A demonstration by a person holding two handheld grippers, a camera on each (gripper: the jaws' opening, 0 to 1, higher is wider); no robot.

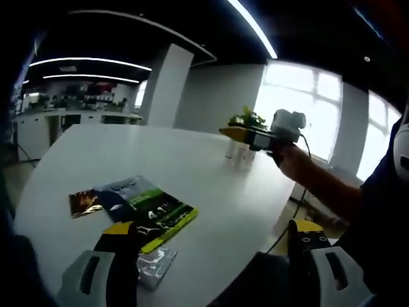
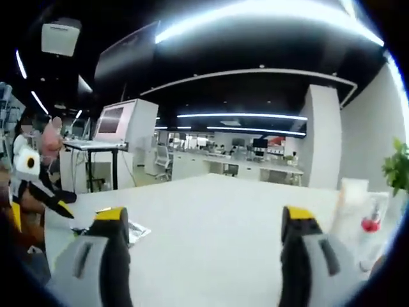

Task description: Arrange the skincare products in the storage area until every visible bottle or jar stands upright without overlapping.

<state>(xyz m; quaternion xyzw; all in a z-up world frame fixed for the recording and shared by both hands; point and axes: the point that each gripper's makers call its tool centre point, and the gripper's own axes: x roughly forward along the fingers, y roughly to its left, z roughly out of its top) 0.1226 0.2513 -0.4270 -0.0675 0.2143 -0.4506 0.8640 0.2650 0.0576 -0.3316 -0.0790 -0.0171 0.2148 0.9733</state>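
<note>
We see wide bare bench point(image 1: 192, 160) between the packets point(image 1: 144, 204) near our left gripper point(image 1: 211, 256) and the bottles point(image 1: 239, 153) at the far edge. That middle stretch lies free for a pass. The right gripper point(image 1: 255, 136) hovers just above the bottles, crowding them beside a plant point(image 1: 246, 118). In the right gripper view, open bench point(image 2: 211, 217) runs ahead between the fingers point(image 2: 112, 236), with a pale bottle point(image 2: 364, 217) close on the right.

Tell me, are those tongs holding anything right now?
No. The left tongs and right tongs both stand open, nothing between their jaws. The packets lie untouched on the white table.
</note>
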